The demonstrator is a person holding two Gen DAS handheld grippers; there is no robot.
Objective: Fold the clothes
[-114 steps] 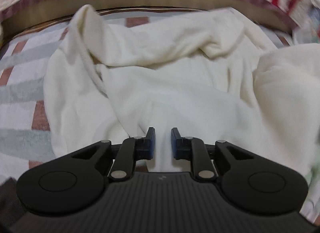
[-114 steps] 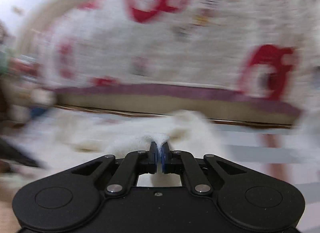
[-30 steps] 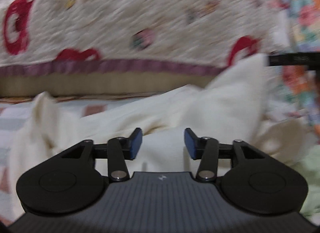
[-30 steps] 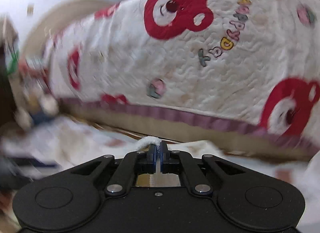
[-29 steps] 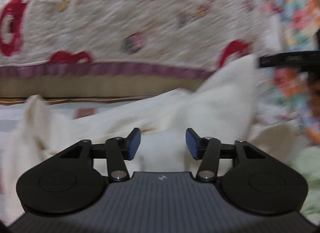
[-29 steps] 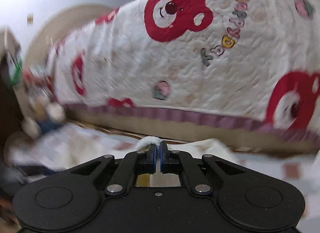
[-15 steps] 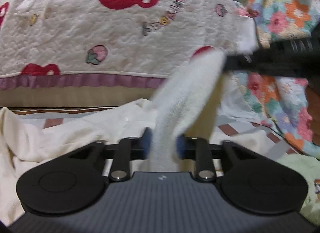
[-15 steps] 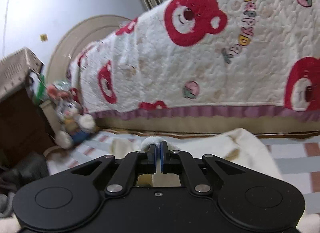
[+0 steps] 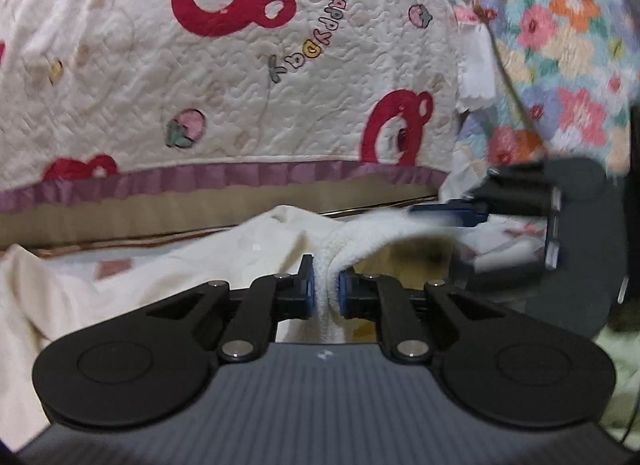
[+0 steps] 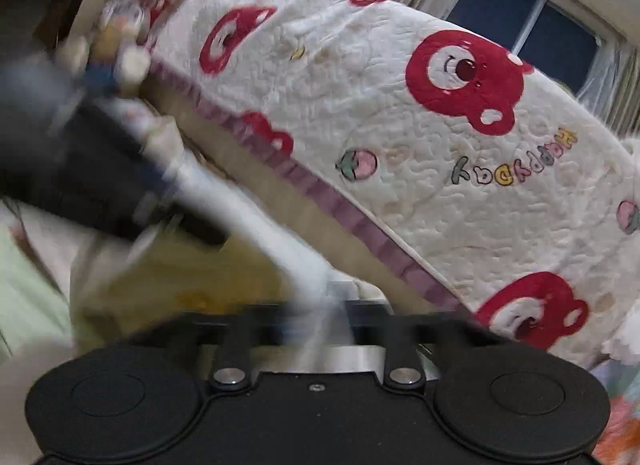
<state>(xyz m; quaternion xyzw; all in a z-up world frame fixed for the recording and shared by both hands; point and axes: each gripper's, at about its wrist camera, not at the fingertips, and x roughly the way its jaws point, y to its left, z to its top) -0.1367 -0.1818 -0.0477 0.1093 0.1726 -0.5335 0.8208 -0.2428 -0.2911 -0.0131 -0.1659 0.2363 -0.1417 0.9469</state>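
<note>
Cream garment [image 9: 256, 249]: heaped near the bear quilt [image 9: 240, 77], one strip stretched left-right | left gripper [image 9: 326, 291]: pinching that strip | right gripper [image 9: 444, 212]: clamped on its far-right end

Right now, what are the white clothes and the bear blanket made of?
The clothes look like soft fleece, matte and fuzzy; the pinched edge shows a woolly nap between the left tongs. The blanket looks like quilted cotton, though that is a guess: stitched swirls pucker its cream surface, the red bears seem printed, and a slightly shiny purple ruffle trims its hem.
</note>
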